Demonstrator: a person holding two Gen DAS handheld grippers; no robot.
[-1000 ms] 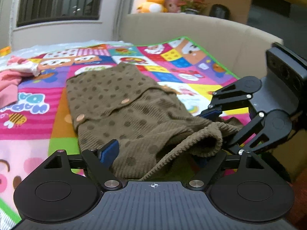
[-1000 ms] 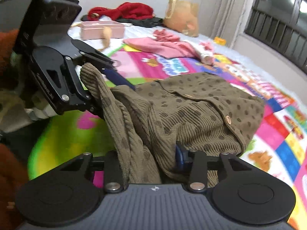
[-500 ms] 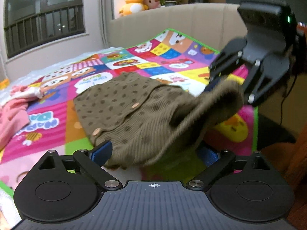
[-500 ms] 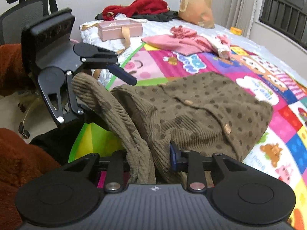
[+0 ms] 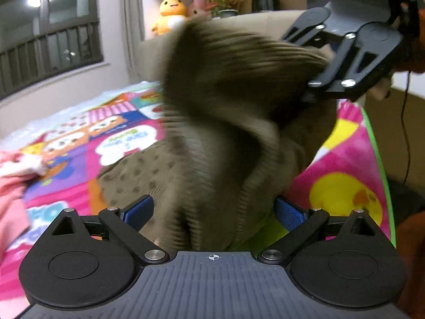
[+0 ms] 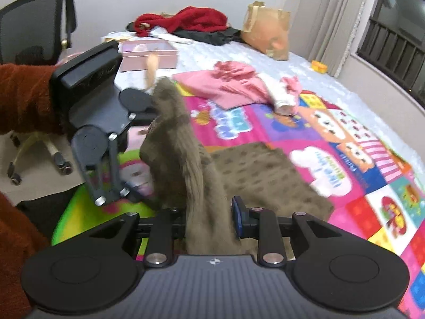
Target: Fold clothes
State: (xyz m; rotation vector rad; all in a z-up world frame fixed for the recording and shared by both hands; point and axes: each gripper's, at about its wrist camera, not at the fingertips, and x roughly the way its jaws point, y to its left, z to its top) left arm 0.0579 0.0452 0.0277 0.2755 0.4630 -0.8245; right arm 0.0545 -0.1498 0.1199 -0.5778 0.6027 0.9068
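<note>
Bedding under a bright cartoon play mat (image 5: 79, 146) fills the left wrist view, with a window, a cream headboard and a yellow plush toy (image 5: 168, 13) behind. Straight ahead of the left gripper (image 5: 212, 210) the brown dotted sweater (image 5: 212, 138) rises in a blurred, twisted column. The left gripper's blue pads (image 5: 288, 212) stand wide, and ribbed cloth hangs between them without being pressed, so this gripper has nothing in its grasp. Up and to the right, the right gripper (image 5: 310, 90) appears to pinch the raised end of the knit.

From the right wrist view, the mat (image 6: 332, 146) stretches ahead and to the right, with pink clothes (image 6: 239, 87) farther off and red garments (image 6: 191, 21) at the far end of the bed. The right gripper (image 6: 209, 215) is narrowed on a gathered fold of the sweater (image 6: 186, 159), which climbs from its fingers while the rest lies flat on the mat just beyond. To the left, the left gripper (image 6: 132, 186) hangs beside the lifted cloth, angled downward, carried by a hand in a rust-coloured sleeve (image 6: 24, 98).

The step looks like lifting one edge to carry it over the body of the garment. Next, I judge, the free gripper needs to take a second hold on that edge so both can lay it down evenly; one hold alone risks a skewed fold.
</note>
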